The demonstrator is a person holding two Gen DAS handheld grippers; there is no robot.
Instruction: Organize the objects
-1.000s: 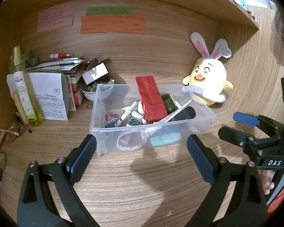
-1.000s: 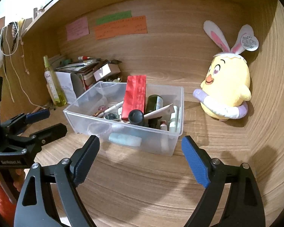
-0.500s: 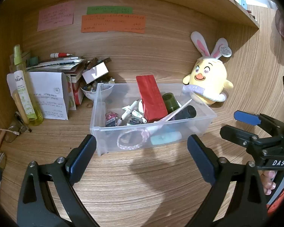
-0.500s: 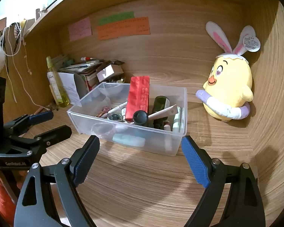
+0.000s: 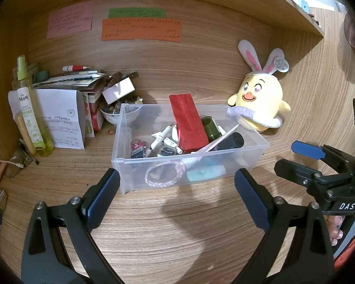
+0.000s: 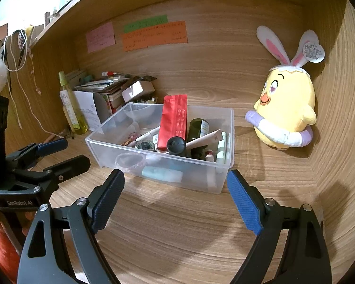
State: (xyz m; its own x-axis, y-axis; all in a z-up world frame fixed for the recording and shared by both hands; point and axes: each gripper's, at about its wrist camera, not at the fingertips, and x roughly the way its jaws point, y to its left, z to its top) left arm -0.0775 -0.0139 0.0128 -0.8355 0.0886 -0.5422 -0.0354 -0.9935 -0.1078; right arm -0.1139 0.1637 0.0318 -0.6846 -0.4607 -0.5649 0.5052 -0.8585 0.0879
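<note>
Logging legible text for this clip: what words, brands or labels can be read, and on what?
"DAS": right gripper body, left wrist view.
"GenRobot.AI": left gripper body, right wrist view.
Too small or blurred: wall notes, spray bottle label, white paper, plush toy tag, red pouch.

The wooden bench (image 5: pixel 177 224) carried a clear bin (image 5: pixel 253 152) at centre. A plush chick (image 5: pixel 260 104) sat just right of the bin, against the back panel. At left stood a spray bottle (image 5: pixel 32 116), a folded paper (image 5: pixel 59 118), stacked booklets (image 5: pixel 80 80) and a small bowl (image 5: pixel 113 116), touching the bin's rear left corner.
</note>
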